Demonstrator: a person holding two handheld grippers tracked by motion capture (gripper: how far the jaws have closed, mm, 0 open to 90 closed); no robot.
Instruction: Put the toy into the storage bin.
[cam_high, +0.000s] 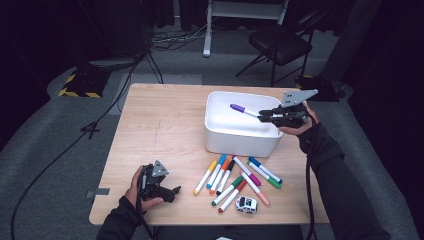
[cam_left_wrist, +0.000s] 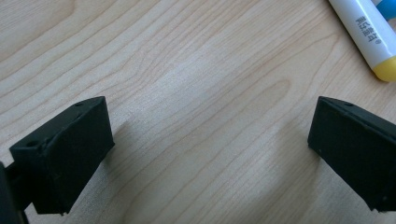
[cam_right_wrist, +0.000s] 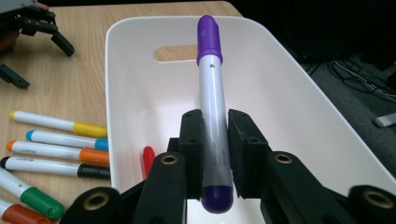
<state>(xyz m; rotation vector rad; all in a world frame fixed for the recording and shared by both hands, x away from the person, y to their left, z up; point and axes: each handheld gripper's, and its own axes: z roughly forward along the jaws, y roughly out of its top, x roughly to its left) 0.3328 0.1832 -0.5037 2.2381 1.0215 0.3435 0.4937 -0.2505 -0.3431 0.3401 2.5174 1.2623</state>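
A purple-capped white marker (cam_right_wrist: 210, 84) is clamped between the jaws of my right gripper (cam_right_wrist: 215, 135), which is shut on it. The marker sticks out level over the white bin (cam_high: 240, 137), purple tip toward the bin's middle (cam_high: 244, 110). The right gripper (cam_high: 263, 116) hovers at the bin's right rim. A red cap (cam_right_wrist: 148, 158) shows low inside the bin (cam_right_wrist: 112, 93) beside my jaw. My left gripper (cam_high: 172, 192) rests near the table's front left, open, with bare wood between its jaws (cam_left_wrist: 205, 149). A yellow-capped marker (cam_left_wrist: 371, 35) lies just beyond its right jaw.
Several coloured markers (cam_high: 240, 177) lie fanned on the table in front of the bin, and they also show as a row of markers (cam_right_wrist: 56, 140) left of it. A small white toy car (cam_high: 246, 204) sits by the front edge. A folding chair (cam_high: 280, 45) stands behind the table.
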